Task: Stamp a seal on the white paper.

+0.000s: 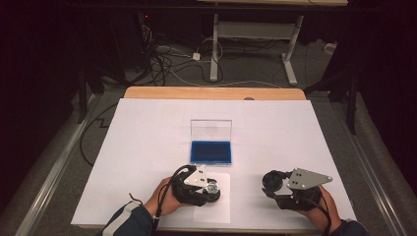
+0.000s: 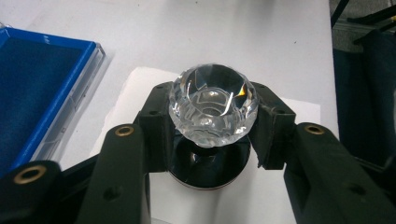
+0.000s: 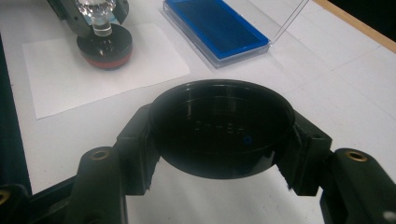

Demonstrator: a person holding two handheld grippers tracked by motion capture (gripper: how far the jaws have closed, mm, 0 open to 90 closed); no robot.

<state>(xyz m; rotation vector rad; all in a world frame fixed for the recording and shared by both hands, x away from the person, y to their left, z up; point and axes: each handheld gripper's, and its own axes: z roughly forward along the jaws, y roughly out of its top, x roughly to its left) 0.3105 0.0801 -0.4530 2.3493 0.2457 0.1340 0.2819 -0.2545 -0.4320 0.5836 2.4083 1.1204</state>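
Note:
A stamp with a faceted clear crystal knob (image 2: 212,105) and a round black base (image 2: 205,168) stands on a small white paper sheet (image 1: 212,209). My left gripper (image 1: 209,189) is shut on the knob, one jaw at each side. The right gripper view shows the same stamp (image 3: 103,39) pressed down on the paper, with a red rim at its foot. My right gripper (image 1: 272,183) is shut on a round black cap (image 3: 222,128), held hollow side up just above the table. An open blue stamp case (image 1: 211,151) lies beyond both grippers.
The case's clear lid (image 1: 211,130) stands upright behind its blue tray. A white cover (image 1: 147,142) spreads over the wooden table (image 1: 211,92). Beyond the far edge are floor cables (image 1: 167,61) and another table's white legs (image 1: 290,54).

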